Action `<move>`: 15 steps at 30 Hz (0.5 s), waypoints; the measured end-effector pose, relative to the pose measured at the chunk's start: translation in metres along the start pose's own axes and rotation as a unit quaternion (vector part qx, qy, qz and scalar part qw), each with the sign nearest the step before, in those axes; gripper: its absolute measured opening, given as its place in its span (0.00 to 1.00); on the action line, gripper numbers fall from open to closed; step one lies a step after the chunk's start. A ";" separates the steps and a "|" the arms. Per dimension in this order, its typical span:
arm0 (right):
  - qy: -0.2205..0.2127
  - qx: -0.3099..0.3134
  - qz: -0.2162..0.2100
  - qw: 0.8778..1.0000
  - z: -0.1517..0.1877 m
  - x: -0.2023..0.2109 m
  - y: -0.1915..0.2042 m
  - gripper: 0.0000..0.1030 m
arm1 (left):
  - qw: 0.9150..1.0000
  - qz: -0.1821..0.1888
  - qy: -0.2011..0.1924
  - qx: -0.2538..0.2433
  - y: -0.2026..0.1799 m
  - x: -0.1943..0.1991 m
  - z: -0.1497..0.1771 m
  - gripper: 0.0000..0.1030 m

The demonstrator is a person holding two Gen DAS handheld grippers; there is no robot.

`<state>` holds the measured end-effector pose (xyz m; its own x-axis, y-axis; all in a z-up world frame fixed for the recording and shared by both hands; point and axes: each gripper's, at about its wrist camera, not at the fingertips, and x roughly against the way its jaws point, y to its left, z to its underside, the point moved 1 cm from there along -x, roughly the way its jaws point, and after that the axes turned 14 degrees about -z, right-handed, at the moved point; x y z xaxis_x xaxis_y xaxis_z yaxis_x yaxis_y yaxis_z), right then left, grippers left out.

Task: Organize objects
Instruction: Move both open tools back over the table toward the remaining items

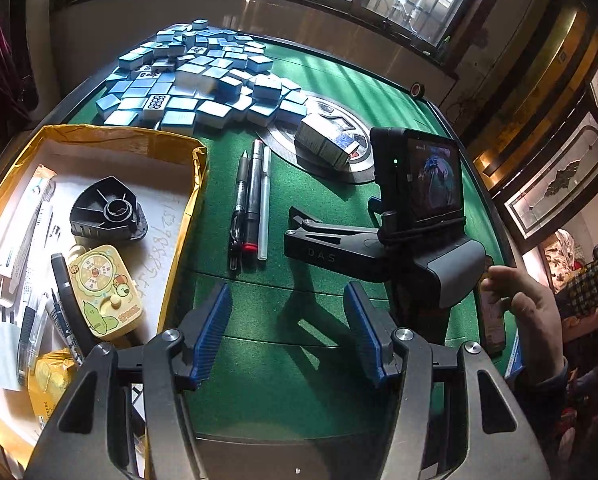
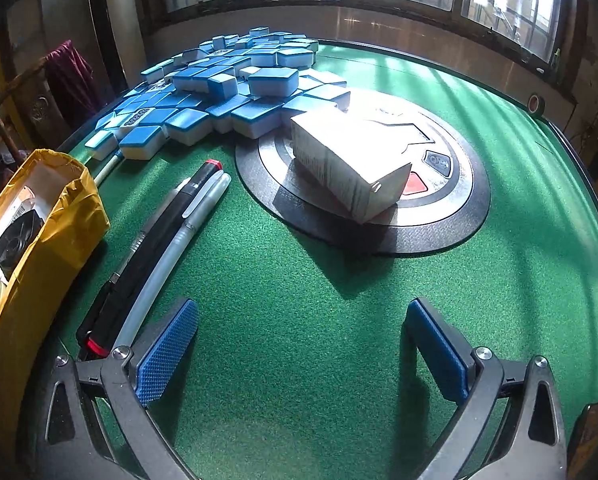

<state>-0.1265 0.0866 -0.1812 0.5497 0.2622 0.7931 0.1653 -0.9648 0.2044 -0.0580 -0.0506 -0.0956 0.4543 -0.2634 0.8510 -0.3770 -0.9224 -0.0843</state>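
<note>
From your left wrist, your left gripper (image 1: 287, 332) hangs half apart and empty over the felt (image 1: 319, 380), pens (image 1: 251, 200) lying right of the tray (image 1: 99, 136), while from your right wrist, your right gripper (image 2: 303, 352) gapes empty near the box (image 2: 347, 164), pens (image 2: 155, 248) at left.

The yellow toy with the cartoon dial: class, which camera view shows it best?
The left wrist view: the yellow toy lies fully visible inside the yellow-edged box. The right wrist view catches only a sliver behind the box wall.

"DAS" on the right gripper (image 1: 299, 216), seemingly.
</note>
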 end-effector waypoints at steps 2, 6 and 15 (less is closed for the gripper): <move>0.000 0.000 0.000 1.000 0.000 0.000 0.000 0.99 | 1.000 0.001 0.005 -0.002 -0.002 -0.003 0.001 0.55; 0.000 0.000 0.000 1.000 0.000 0.000 0.000 0.99 | 1.000 0.006 0.004 -0.003 -0.005 -0.002 0.003 0.55; 0.000 0.000 0.000 1.000 0.000 0.001 0.000 0.99 | 1.000 -0.005 0.003 0.011 0.009 -0.001 0.002 0.55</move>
<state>-0.1262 0.0867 -0.1805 0.5497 0.2622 0.7931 0.1652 -0.9648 0.2044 -0.0600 -0.0592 -0.0983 0.4528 -0.2533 0.8549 -0.3548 -0.9308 -0.0879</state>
